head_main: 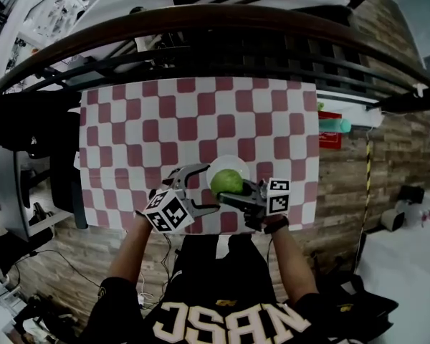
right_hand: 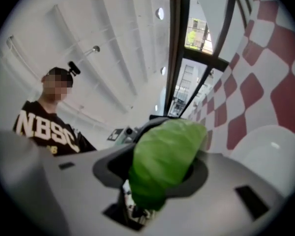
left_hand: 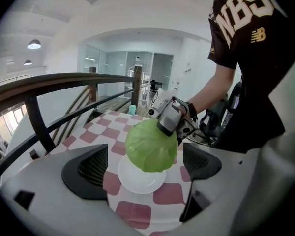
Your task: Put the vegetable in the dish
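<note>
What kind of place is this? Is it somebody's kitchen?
Probably not a kitchen. It looks like an indoor upper-floor landing in an office-like building. A checkered tablecloth lies right beside a dark curved railing, and glass-walled rooms show beyond it.

Head view is looking steeply down from well above onto the red-and-white checkered tabletop (head_main: 201, 120). Left gripper view is riding low and close, facing across the tabletop toward the person's torso. Right gripper view is sitting rolled sideways and very near, facing the dark curved railing (right_hand: 174, 43). All three are sharing the round white dish (left_hand: 137, 181) and the round green leafy vegetable (left_hand: 150, 146).
</note>
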Tool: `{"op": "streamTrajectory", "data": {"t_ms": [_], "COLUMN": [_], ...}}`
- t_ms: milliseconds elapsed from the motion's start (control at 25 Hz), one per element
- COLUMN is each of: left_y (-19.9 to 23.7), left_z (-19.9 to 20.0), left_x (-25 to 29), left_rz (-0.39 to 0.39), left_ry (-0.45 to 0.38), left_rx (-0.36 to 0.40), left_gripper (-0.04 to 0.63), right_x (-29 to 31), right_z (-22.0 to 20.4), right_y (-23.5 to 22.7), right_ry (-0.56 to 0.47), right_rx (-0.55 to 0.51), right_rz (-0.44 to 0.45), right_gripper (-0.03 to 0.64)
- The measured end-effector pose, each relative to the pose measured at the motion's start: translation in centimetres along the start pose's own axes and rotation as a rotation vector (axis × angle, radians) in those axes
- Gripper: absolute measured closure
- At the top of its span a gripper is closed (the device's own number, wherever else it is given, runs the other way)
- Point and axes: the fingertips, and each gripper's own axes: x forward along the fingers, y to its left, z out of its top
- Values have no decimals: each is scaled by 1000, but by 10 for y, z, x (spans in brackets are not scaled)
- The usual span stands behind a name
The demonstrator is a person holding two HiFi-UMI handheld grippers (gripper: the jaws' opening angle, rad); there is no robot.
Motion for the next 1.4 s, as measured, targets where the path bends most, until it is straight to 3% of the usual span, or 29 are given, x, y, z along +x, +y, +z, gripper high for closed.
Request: {"op": "streamTrajectory", "data": {"t_ms": [160,320,560,840,1120,1280,1400], "left_y": [-11,-20,-27,-18,-11,-8,-3], "left_z": [-4,-3,-5,-20,-41,-52,-61], "left_x": [14,22,28,43,73,84,91], "left_rz": [-47,-102,-141,-66,1,31,68], "left_ry": [69,74,67,99,146,161,188], "left_rx": [120,165,119,96,104,65,40], "left_gripper": [94,95,129,155,156,156,156], "right_x": [5,9,3,-25,-61,-82,-105], "right_z": [-5,-10,-16,-32,-37,-34,-22], "right_y": [6,14,9,-22,-68,-86,-92], "right_ry": [0,16,62,199,224,207,132], "right_rx": [31,21,72,80,-15,-76,-98], "right_rz": [82,157,161,-9,-305,-458,-548], "right_gripper": [426,425,425,385,335,279,262]}}
